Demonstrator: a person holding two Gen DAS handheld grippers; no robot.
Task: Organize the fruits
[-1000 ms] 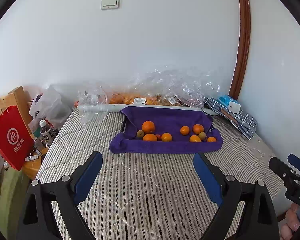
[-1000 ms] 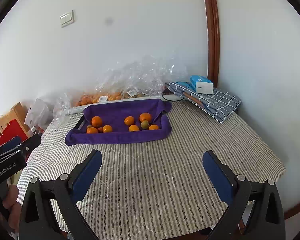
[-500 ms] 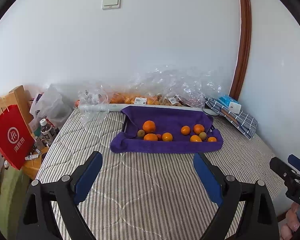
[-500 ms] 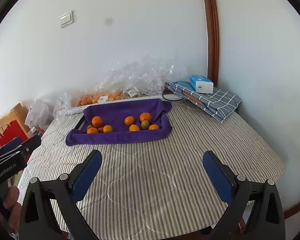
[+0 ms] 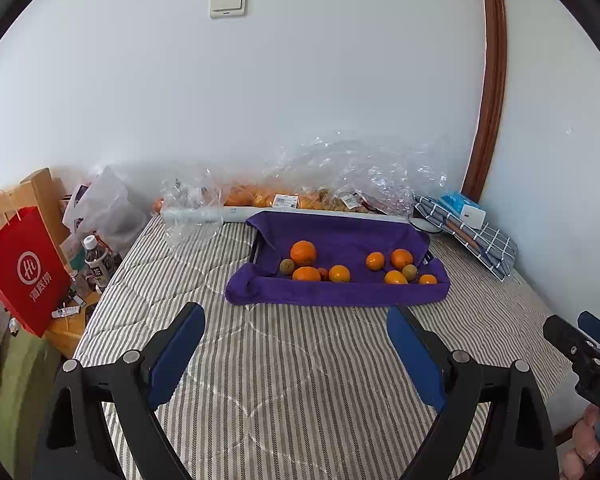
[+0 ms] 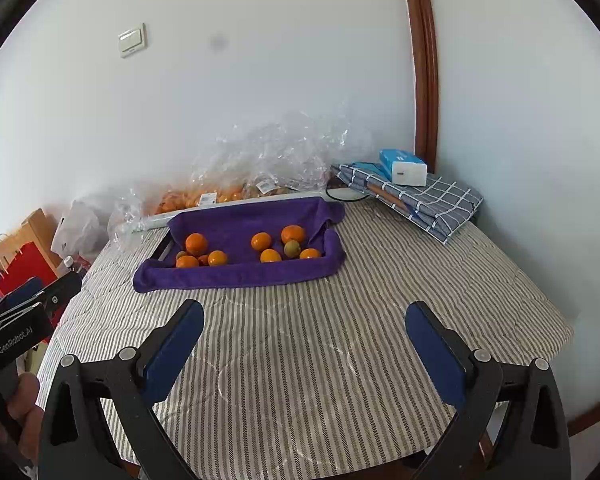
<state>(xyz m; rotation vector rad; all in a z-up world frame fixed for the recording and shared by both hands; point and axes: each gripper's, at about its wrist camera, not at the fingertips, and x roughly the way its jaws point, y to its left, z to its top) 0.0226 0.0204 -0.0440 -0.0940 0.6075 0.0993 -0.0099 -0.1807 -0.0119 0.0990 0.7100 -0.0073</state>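
Note:
A tray lined with a purple towel (image 5: 340,292) (image 6: 236,276) sits toward the far side of a striped table. Several oranges lie in it, the largest (image 5: 303,253) (image 6: 196,244) at its left, with two small greenish fruits (image 5: 287,267) (image 6: 292,248) among them. My left gripper (image 5: 296,328) hovers open over the bare cloth well short of the tray, nothing between its blue pads. My right gripper (image 6: 304,326) is likewise open and holds nothing, further right and also short of the tray.
Clear plastic bags with more oranges (image 5: 268,196) (image 6: 204,198) lie against the wall behind the tray. A folded checked cloth with a blue box (image 6: 404,168) sits at the back right. A red paper bag (image 5: 24,268) and a bottle (image 5: 96,260) stand off the table's left edge.

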